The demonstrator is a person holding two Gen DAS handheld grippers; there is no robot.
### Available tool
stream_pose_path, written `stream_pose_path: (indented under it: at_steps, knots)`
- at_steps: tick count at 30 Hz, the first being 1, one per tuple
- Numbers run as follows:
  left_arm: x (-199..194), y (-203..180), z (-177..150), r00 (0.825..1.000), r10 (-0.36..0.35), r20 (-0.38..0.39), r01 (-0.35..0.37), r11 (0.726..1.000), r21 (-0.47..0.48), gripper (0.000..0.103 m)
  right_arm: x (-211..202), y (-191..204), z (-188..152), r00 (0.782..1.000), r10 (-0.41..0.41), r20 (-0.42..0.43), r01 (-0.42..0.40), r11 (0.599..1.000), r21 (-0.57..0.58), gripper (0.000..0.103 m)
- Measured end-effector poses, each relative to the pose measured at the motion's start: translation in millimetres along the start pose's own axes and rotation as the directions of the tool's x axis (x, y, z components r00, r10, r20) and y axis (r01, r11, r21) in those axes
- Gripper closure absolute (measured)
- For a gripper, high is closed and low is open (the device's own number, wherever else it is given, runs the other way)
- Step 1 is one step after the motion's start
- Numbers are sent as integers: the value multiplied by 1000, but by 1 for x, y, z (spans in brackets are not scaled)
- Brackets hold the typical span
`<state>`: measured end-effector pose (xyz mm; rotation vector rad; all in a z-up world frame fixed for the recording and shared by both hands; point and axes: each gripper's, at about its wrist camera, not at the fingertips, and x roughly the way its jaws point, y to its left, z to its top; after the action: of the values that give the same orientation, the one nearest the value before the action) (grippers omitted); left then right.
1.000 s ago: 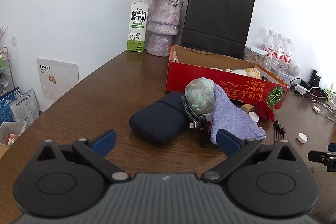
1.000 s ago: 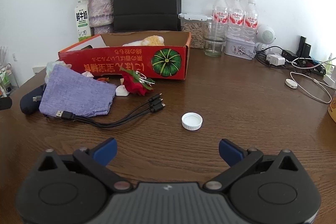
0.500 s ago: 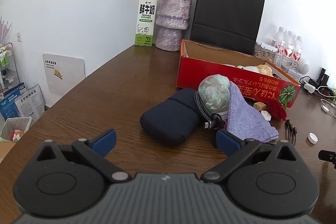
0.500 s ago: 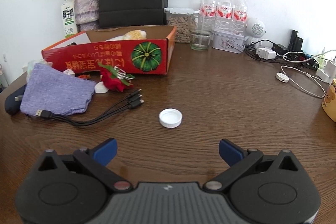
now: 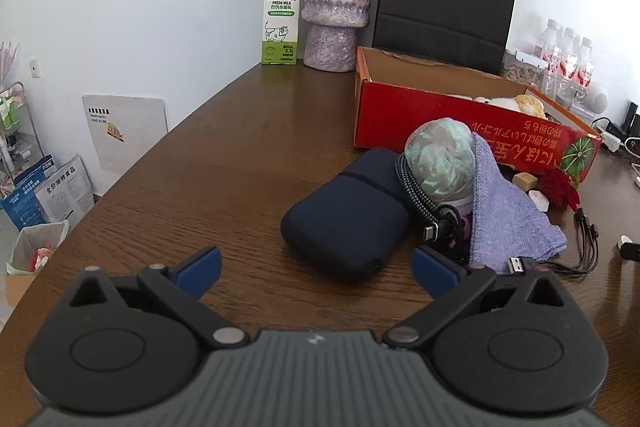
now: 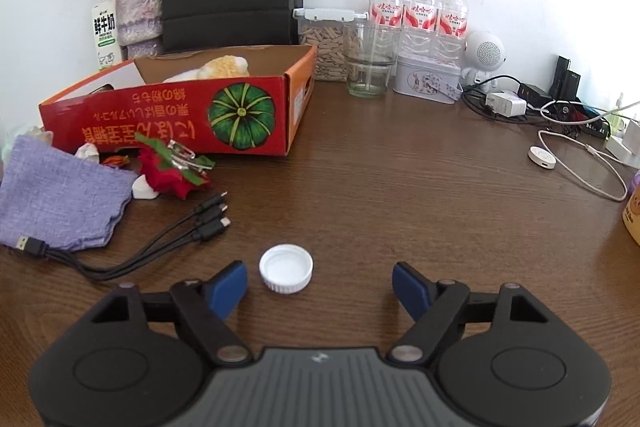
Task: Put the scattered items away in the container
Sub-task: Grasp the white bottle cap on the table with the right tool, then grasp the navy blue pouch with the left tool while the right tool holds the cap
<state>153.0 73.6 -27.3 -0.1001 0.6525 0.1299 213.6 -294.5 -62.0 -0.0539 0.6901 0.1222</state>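
Leftmost on the brown wooden table (image 5: 224, 163), the left gripper (image 5: 316, 267) hovers with its blue-tipped fingers spread wide and nothing between them, aimed at the soft navy zip pouch (image 5: 352, 215). Just right of the pouch, touching it, lie a coiled braided black cable (image 5: 416, 195) and a pale green marbled ball (image 5: 440, 159), half covered by the lavender woven cloth bag (image 6: 60, 195). Behind them stands the red cardboard box printed with a green pumpkin (image 6: 176, 115), open-topped, a cream plush toy (image 6: 224, 67) inside. In front of the box rest a red fabric flower (image 6: 168, 175) and a black multi-head charging cable (image 6: 160, 239). Further right, the right gripper (image 6: 320, 285) is also wide open and holds nothing; a white plastic bottle cap (image 6: 286, 268) sits on the table between its fingertips, nearer the left finger.
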Motion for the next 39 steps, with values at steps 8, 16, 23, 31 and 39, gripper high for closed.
stream_pose_path:
  at_steps: [8, 16, 23, 31, 39]
  knots:
    - [28, -10, 13, 999, 29, -26, -26, 992, 122, 0, 5, -2, 6, 999, 46, 9, -46, 999, 2, 75]
    - [55, -29, 31, 999, -15, -39, 25, 958, 287, 0, 6, -1, 6, 998, 62, 18, -62, 998, -8, 75]
    - [80, -38, 37, 996, -56, -66, 74, 944, 322, 0, 7, 0, 5, 998, 64, 27, -63, 998, -15, 75]
    - [91, -24, 37, 985, -136, -110, 156, 968, 196, 3, 7, 2, 3, 997, 75, 37, -74, 997, -26, 75]
    - [77, -32, 31, 990, -122, -68, 133, 974, 185, 24, 5, 7, 2, 994, 98, 40, -96, 994, -45, 75]
